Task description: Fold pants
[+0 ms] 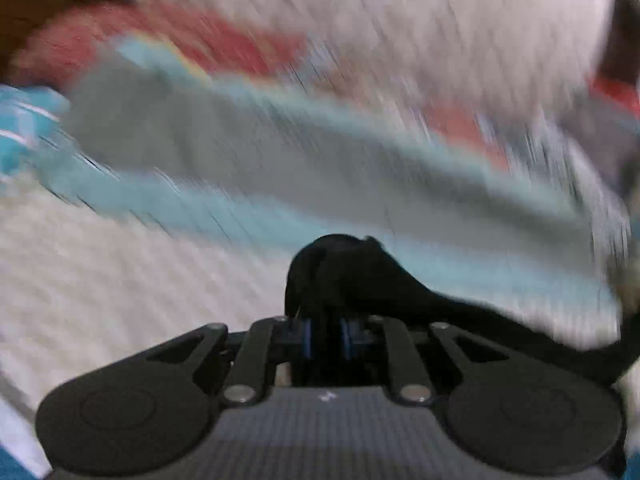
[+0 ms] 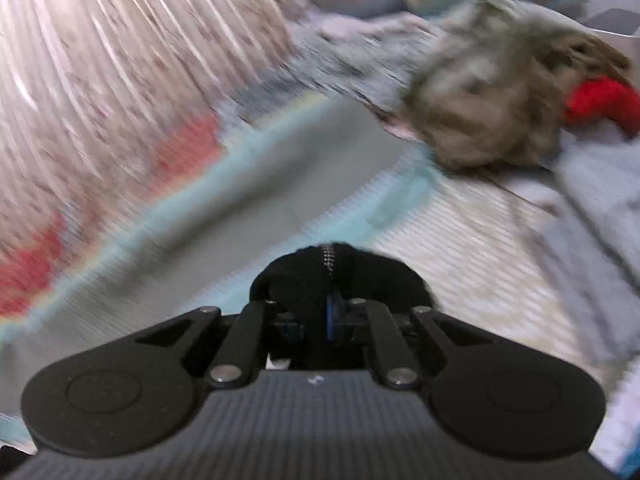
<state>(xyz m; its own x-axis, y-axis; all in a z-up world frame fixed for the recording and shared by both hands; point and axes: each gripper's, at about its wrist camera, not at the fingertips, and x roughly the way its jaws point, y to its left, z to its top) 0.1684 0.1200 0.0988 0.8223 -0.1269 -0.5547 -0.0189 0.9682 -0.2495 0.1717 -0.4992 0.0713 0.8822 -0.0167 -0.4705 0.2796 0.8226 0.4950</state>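
Observation:
The pants are black cloth. In the left wrist view a bunch of the black pants [image 1: 344, 268] sits between the drawn-together fingers of my left gripper [image 1: 327, 320], and a strip of the cloth trails off to the right edge. In the right wrist view my right gripper [image 2: 320, 312] is shut on another bunch of the black pants [image 2: 340, 276], where a metal zipper shows at the top. The cloth hides the fingertips in both views. Both pictures are smeared by motion.
Under the grippers lies a bed cover with white ribbed, pale blue, grey [image 2: 248, 184] and red bands. A shaggy tan pile [image 2: 492, 112] with something red [image 2: 600, 100] beside it lies at the right. A blue-grey cloth [image 2: 600, 184] lies near it.

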